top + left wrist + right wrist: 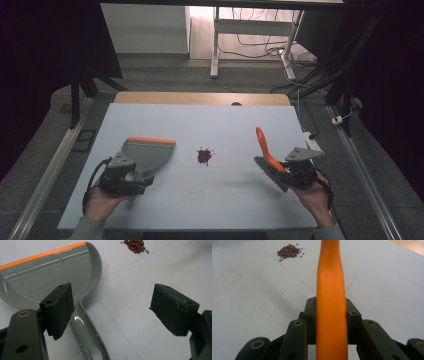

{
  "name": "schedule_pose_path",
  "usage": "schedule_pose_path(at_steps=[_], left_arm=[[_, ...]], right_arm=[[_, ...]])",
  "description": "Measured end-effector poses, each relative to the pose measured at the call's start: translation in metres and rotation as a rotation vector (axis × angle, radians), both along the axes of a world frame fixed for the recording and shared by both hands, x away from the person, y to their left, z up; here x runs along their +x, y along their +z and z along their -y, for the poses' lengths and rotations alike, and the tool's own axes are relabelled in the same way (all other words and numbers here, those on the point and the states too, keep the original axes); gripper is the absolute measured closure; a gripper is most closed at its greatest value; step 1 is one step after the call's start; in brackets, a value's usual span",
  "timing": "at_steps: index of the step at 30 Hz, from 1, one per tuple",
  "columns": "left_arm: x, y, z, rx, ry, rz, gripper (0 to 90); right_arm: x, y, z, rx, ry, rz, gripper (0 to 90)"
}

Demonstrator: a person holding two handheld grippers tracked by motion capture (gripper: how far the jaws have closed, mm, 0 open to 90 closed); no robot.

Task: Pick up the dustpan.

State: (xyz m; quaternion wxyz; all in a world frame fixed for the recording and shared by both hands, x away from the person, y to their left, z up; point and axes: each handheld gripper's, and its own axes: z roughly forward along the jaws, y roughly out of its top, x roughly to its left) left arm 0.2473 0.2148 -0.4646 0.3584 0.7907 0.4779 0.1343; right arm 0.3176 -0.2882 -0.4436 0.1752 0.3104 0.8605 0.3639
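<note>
Your right gripper (331,315): clamped on the orange brush handle (331,290), right of the bean pile (204,155). Your left gripper (112,312): jaws wide, over the grey dustpan's (50,275) handle, left of the beans.

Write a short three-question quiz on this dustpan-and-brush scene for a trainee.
1. True or false: the left gripper is clamped on the dustpan handle.
2. What does the right gripper hold? A) a sponge B) the orange brush handle C) a cup
3. What lies on the table between dustpan and brush?

Key:
1. False: its jaws stand open, either side of the handle.
2. B
3. A small pile of red beans, with a few smaller green ones.
</note>
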Motion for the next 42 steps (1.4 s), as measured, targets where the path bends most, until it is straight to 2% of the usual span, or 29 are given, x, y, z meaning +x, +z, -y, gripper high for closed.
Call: schedule_pose_path(at_steps=[5, 8, 9, 13, 15, 19, 20, 22, 25, 29, 31, 34, 35, 38, 42], left_arm=[[0.005, 0.013, 0.002, 0.014, -0.002, -0.017, 18.8], [0.008, 0.02, 0.002, 0.017, 0.015, -0.022, 18.7], [0.012, 0.025, 0.004, 0.037, 0.032, -0.039, 18.8], [0.013, 0.032, 0.009, 0.067, 0.033, -0.053, 18.7], [0.013, 0.034, 0.012, 0.097, 0.029, -0.083, 18.5], [0.012, 0.027, 0.013, 0.11, 0.049, -0.099, 18.5], [0.012, 0.019, 0.01, 0.116, 0.054, -0.127, 18.6], [0.013, 0.014, 0.006, 0.138, 0.059, -0.174, 17.6], [0.014, 0.013, -0.001, 0.141, 0.102, -0.181, 17.6], [0.014, 0.012, -0.007, 0.124, 0.117, -0.182, 16.9], [0.017, 0.006, -0.012, 0.115, 0.143, -0.204, 16.5], [0.02, 0.0, -0.014, 0.111, 0.155, -0.225, 16.2], [0.023, -0.006, -0.015, 0.106, 0.156, -0.248, 15.9], [0.025, -0.011, -0.016, 0.103, 0.163, -0.263, 15.4], [0.029, -0.019, -0.021, 0.076, 0.185, -0.288, 15.8]], right_arm=[[0.002, -0.002, 0.003, 0.007, -0.006, -0.011, 70.6], [0.002, -0.002, 0.003, 0.005, -0.001, -0.012, 70.6], [0.002, -0.002, 0.003, 0.007, 0.002, -0.013, 70.6], [0.002, 0.0, 0.002, 0.017, 0.007, -0.012, 70.6], [0.002, 0.0, 0.002, 0.017, 0.013, -0.008, 70.6], [0.002, 0.001, 0.003, 0.018, 0.013, -0.006, 70.6], [0.002, 0.0, 0.003, 0.02, 0.007, -0.005, 70.6], [0.002, 0.0, 0.003, 0.019, 0.005, -0.002, 70.6], [0.002, -0.001, 0.001, 0.015, 0.005, -0.005, 70.6], [0.003, -0.005, -0.002, 0.004, 0.009, -0.011, 70.6], [0.003, -0.006, -0.003, 0.0, 0.013, -0.016, 70.6], [0.003, -0.007, -0.005, -0.007, 0.02, -0.016, 70.6], [0.003, -0.007, -0.006, -0.011, 0.025, -0.014, 70.6], [0.002, -0.006, -0.006, -0.01, 0.028, -0.008, 70.6], [0.001, -0.006, -0.007, -0.012, 0.028, -0.007, 70.6]])
